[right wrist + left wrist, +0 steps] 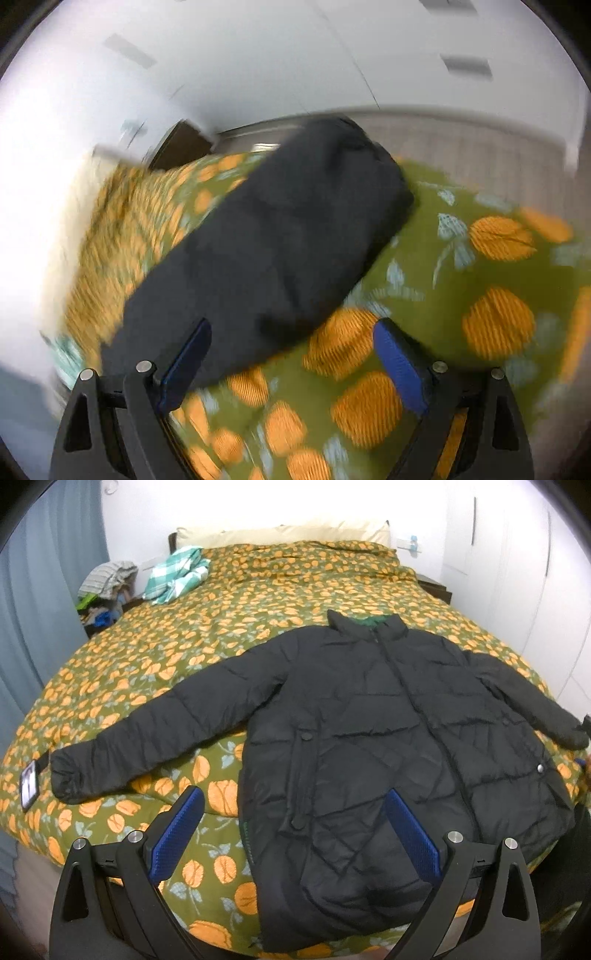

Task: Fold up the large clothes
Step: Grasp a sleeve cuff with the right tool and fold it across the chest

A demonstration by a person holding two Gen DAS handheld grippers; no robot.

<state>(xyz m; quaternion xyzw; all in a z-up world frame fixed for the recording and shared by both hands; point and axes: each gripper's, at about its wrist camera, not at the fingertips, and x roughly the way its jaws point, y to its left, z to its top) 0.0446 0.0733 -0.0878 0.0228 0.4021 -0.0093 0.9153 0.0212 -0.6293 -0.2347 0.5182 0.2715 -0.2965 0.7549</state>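
Observation:
A black quilted puffer jacket (pixel 388 738) lies flat and front up on the bed, zipped, collar toward the pillows, both sleeves spread out. My left gripper (pixel 293 801) is open and empty, hovering over the jacket's lower left hem. In the blurred right wrist view, the jacket's right sleeve (pixel 280 243) lies on the bedspread. My right gripper (pixel 291 332) is open and empty, just above the near part of that sleeve, with its cuff at the far end.
The bed has a green bedspread with orange flowers (pixel 258 602). A teal checked cloth (pixel 177 574) lies near the cream pillows (pixel 288 535). A pile of clothes (pixel 107 587) sits beside the bed at left. White wardrobe doors (pixel 517 572) stand at right.

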